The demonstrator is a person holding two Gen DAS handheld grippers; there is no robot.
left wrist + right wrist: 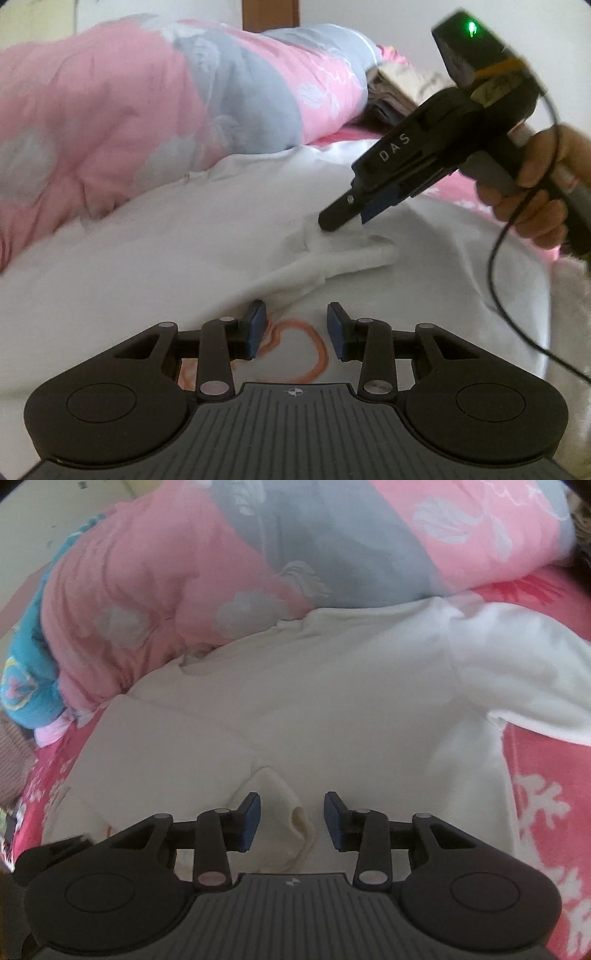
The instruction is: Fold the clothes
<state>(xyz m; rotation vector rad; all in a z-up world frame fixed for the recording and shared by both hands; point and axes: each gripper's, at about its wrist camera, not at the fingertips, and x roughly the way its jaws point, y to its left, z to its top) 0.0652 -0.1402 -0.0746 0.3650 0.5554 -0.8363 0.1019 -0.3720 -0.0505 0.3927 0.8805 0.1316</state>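
While the white top (332, 709) lies mostly spread on the bed (546, 797) beside the quilt (155, 602), folding looks barely begun — left tongs (296, 330) and right tongs (291, 821) both parted, gripping nothing, one sleeve (524, 686) lying out flat.

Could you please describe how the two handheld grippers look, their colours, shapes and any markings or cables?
Both are black. The left gripper has a ribbed grey base, two round side discs, silver pins on jointed links, and dark blue pads. The right gripper looks the same from its own camera. Seen from the left camera, it is pistol-shaped, marked "DAS", with a green light and a thin black cable.
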